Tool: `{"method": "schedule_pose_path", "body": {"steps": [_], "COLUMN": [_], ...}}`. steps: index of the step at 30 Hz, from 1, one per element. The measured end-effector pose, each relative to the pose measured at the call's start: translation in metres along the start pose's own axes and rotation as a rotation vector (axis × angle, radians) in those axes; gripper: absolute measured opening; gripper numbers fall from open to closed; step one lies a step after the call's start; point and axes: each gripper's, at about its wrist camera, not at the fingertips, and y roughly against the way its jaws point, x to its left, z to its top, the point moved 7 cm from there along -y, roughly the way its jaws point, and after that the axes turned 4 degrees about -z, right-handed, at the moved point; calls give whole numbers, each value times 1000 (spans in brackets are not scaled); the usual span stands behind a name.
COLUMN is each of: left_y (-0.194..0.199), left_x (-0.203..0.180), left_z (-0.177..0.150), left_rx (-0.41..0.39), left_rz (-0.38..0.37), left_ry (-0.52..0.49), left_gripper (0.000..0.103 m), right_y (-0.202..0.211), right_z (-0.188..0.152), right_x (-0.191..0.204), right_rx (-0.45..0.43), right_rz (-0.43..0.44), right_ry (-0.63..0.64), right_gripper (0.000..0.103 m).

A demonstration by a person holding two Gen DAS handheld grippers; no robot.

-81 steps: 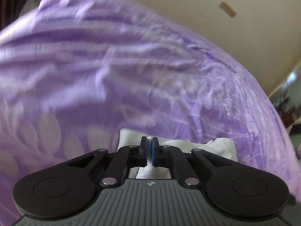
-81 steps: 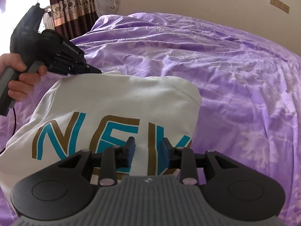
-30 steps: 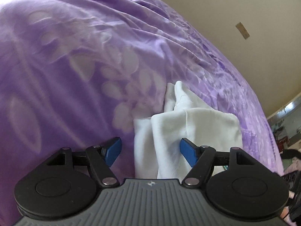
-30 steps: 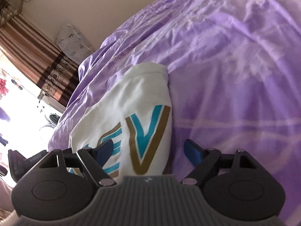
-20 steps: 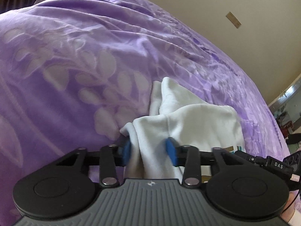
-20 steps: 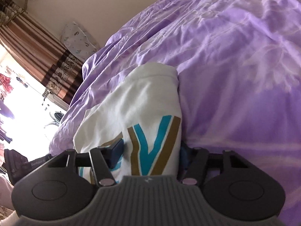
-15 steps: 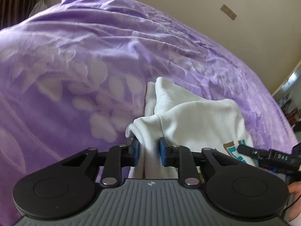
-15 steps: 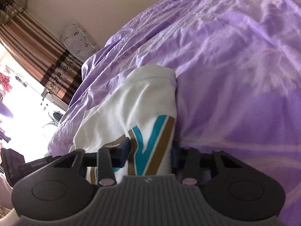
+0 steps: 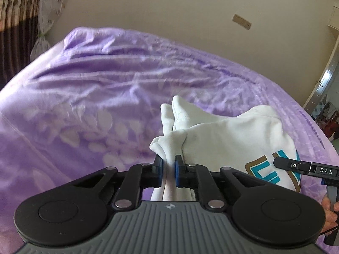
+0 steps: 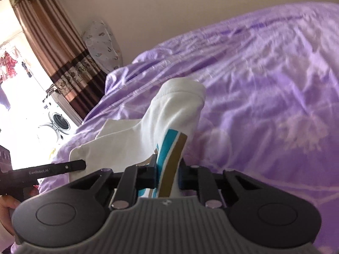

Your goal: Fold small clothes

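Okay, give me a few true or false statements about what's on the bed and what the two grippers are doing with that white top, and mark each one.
1. The left gripper has white fabric between its pads. True; its jaws are closing on a bunched edge of the white top.
2. The right gripper is empty. False; its jaws are closing on the part with the teal and brown print.
3. The bedspread is purple. True.
4. The top lies flat on the bed. False; in the right wrist view it rises off the bedspread.
5. The curtain is plain white. False; it is brown striped.
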Motion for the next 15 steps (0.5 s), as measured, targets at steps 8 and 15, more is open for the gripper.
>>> {"method": "schedule_pose_path", "body": {"steps": [8, 15], "left_y": [80, 155], "left_x": [-48, -98], "left_z": [16, 18], "left_rx": [-48, -94], "left_rz": [-11, -44], "left_ry": [-94, -156], "left_gripper": [9, 8], "right_y": [88, 184], "right_z": [11, 13], "right_x": [46, 76], "right_rx": [-86, -183], "right_rz": [19, 54], "right_ry": [88, 114], "right_gripper": [10, 10]}}
